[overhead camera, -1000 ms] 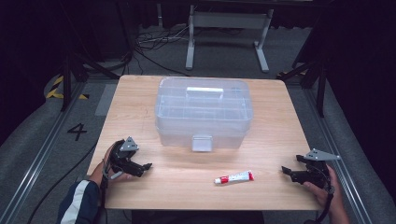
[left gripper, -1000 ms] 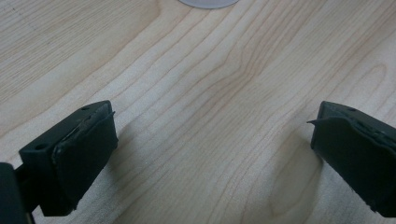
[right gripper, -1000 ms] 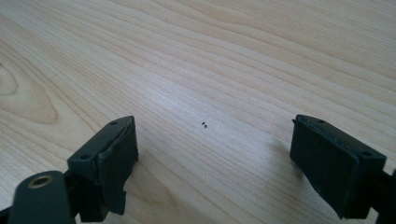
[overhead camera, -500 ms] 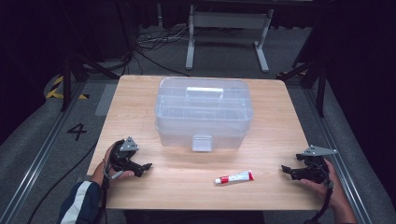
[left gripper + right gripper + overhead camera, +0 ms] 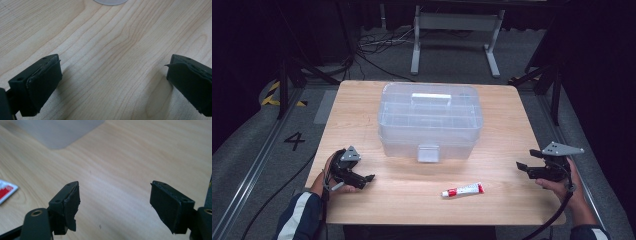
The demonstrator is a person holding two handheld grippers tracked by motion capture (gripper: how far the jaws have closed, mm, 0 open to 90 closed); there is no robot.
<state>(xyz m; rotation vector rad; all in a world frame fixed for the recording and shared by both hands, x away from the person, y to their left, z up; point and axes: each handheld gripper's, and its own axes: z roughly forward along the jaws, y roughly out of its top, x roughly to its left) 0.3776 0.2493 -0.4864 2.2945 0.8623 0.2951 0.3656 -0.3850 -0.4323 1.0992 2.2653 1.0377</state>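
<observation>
High view: a small red-and-white tube (image 5: 462, 190) lies on the light wooden table (image 5: 507, 130) just in front of a clear plastic lidded box (image 5: 429, 120) (between both hands). Left gripper (image 5: 368, 178) and right gripper (image 5: 520, 166) rest well apart from it, jaws spread, empty.

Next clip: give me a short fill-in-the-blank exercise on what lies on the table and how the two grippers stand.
1. The clear plastic box on the wooden table has its lid ____.
2. The small tube with the red label lies in ____ of the box, on the person's side.
3. The jaws of the left gripper and of the right gripper are both ____.
4. Each gripper holds ____.

Missing words: shut; front; open; nothing
</observation>
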